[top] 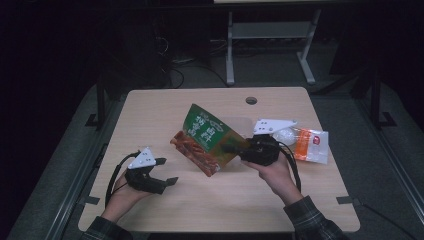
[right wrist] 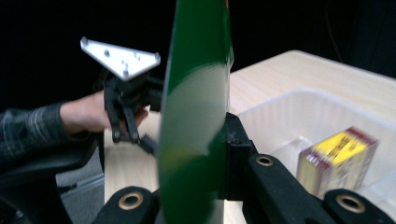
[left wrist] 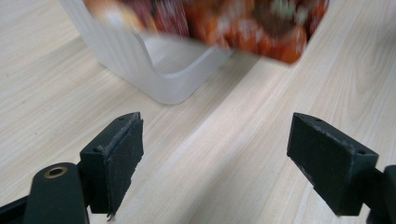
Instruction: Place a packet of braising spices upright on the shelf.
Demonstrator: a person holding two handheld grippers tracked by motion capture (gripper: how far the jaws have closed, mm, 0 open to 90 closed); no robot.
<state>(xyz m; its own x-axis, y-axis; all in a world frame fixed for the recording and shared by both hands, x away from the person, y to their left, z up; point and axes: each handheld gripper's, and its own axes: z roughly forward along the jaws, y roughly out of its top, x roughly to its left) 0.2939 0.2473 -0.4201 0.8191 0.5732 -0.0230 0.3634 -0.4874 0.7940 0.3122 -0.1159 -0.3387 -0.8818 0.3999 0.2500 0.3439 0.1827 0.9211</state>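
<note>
Green and orange snack bag lifted clear of the wooden table, tilted, pinched at its right edge between the 2 black jaws of the right gripper. Jaws clamped tight on the bag's thin edge, seen edge-on in the right gripper view as a green band between the pads.

Directly behind the bag from the high view, partly hidden by it: a clear plastic bin, its pale ribbed wall visible below the bag's blurred orange underside in the left gripper view. To the right of the bag in the right gripper view, the same bin with a small yellow box in 1 compartment.

Well to the right of the bag, beyond the right gripper's body: an orange and white packet flat on the table, with a whitish round item just beside it, too blurred to tell more.

Left of the bag and lower in the high view: left gripper, jaws spread wide with bare tabletop between them, touching nothing. Near the table's far edge, past the bag: a round cable hole.
</note>
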